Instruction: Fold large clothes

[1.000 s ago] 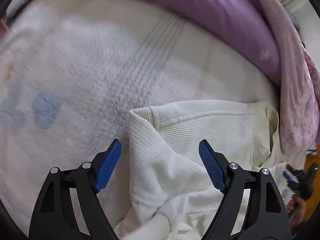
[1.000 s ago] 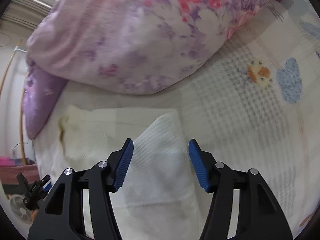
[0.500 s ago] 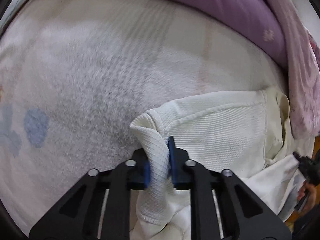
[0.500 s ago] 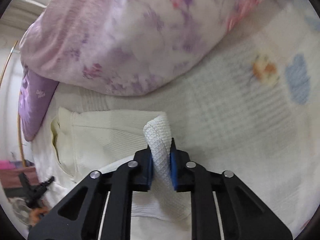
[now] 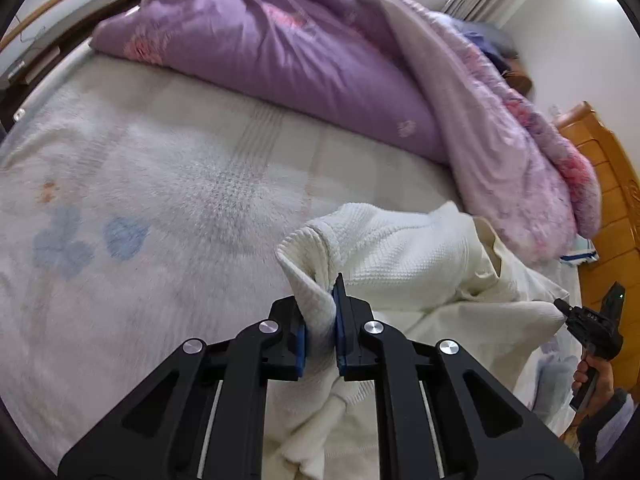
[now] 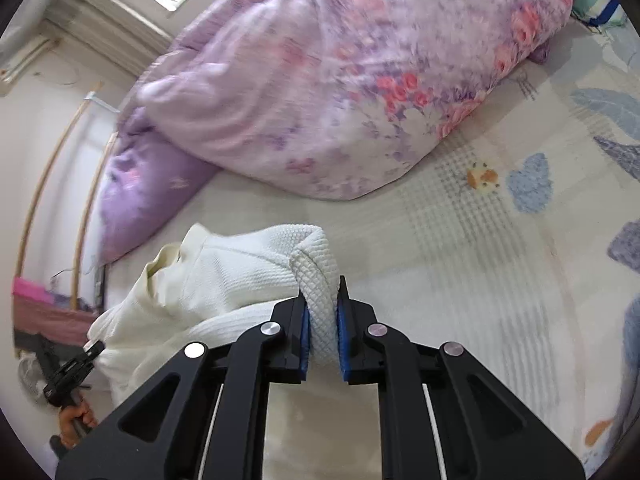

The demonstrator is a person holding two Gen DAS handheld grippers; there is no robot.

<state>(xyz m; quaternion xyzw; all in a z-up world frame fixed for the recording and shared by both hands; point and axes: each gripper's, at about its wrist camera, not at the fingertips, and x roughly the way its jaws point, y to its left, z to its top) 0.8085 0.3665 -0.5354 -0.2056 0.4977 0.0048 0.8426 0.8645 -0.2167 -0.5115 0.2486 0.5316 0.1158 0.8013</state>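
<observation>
Above the bed (image 5: 168, 184), each hand-held gripper (image 5: 320, 312) (image 6: 323, 312) pinches the white garment (image 5: 400, 256) (image 6: 240, 276).

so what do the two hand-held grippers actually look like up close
Both look alike. The left hand-held gripper and the right hand-held gripper have matte black angular frames with triangular cut-outs, round silver pivot bolts, and blue ridged pads lining the fingers. Thin pale rods run along the inner arms. No cables or markings show.
</observation>
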